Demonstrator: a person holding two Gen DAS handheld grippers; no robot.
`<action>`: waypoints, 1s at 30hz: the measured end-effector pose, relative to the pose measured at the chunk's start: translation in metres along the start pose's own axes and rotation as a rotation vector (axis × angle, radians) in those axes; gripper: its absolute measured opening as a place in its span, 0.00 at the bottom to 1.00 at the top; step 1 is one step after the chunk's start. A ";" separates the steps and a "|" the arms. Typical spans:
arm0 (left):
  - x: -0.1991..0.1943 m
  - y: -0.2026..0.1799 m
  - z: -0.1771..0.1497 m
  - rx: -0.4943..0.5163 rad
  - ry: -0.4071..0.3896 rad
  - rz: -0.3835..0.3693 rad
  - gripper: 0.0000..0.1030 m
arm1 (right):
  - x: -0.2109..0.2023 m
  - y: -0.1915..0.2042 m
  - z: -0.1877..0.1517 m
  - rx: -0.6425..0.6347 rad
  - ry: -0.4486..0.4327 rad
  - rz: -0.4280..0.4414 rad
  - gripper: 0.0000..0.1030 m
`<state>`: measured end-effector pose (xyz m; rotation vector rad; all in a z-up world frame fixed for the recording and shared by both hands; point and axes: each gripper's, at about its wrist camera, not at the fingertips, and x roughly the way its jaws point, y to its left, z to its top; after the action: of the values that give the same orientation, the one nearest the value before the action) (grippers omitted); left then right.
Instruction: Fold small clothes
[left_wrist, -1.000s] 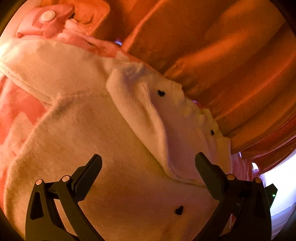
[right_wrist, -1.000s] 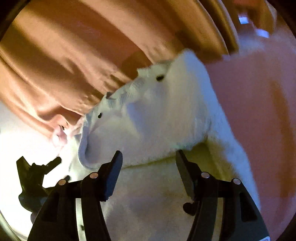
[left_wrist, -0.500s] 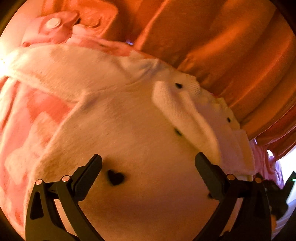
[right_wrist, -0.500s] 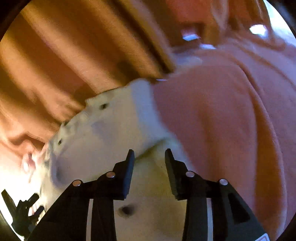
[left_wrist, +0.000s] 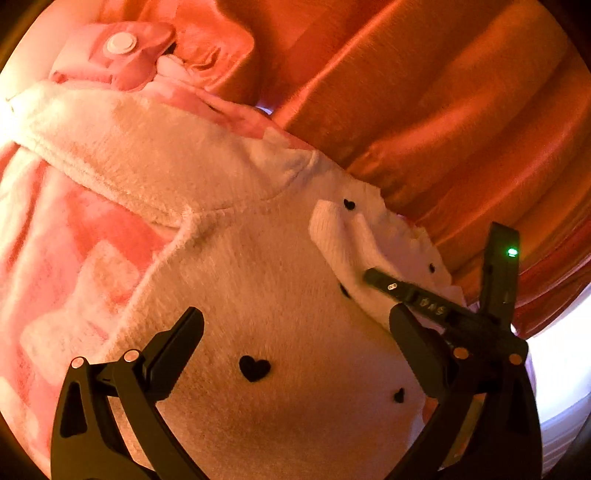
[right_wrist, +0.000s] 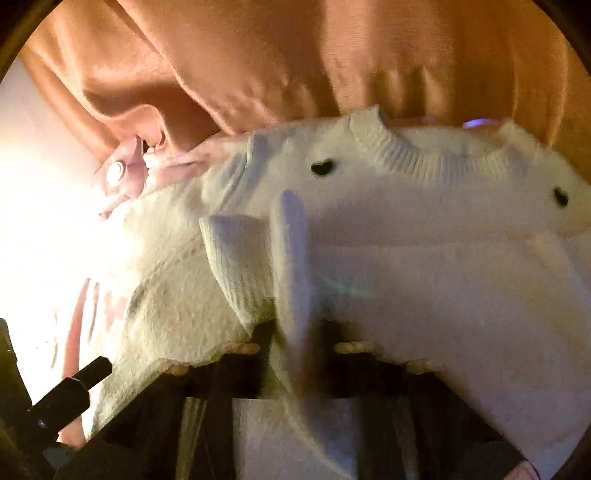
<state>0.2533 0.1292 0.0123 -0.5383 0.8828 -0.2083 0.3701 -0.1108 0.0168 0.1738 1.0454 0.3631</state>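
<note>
A small cream fuzzy sweater with black hearts (left_wrist: 258, 295) lies on a pink and white blanket (left_wrist: 74, 251). My left gripper (left_wrist: 295, 332) is open and hovers just over the sweater's body, holding nothing. My right gripper (right_wrist: 295, 343) is shut on a fold of the sweater (right_wrist: 291, 258), near a ribbed sleeve cuff (right_wrist: 236, 258); cloth drapes over its fingers and hides them. The ribbed neckline (right_wrist: 424, 162) lies at the far side. The right gripper also shows in the left wrist view (left_wrist: 424, 299), at the sweater's right edge.
Orange draped fabric (left_wrist: 424, 92) fills the background behind the sweater. A pink padded piece with a white snap button (left_wrist: 122, 42) lies at the far left. Bright light comes from the left of the right wrist view (right_wrist: 37, 221). The left gripper's finger (right_wrist: 70, 391) shows there low left.
My right gripper has closed from open onto a fold of the sweater and lifted it. My left gripper stays open and has shifted a little over the sweater's body.
</note>
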 end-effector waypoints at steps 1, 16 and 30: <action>-0.003 0.002 0.002 -0.014 -0.003 -0.009 0.95 | -0.014 0.000 0.004 -0.003 -0.065 -0.040 0.07; -0.001 0.029 0.014 -0.131 -0.007 -0.011 0.95 | -0.011 0.030 -0.006 -0.002 -0.104 0.139 0.26; 0.092 -0.054 0.018 0.097 0.056 0.245 0.95 | -0.119 -0.175 -0.077 0.199 -0.137 -0.236 0.21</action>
<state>0.3278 0.0539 -0.0122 -0.3319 0.9795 -0.0425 0.2864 -0.3198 0.0205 0.2468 0.9539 0.0325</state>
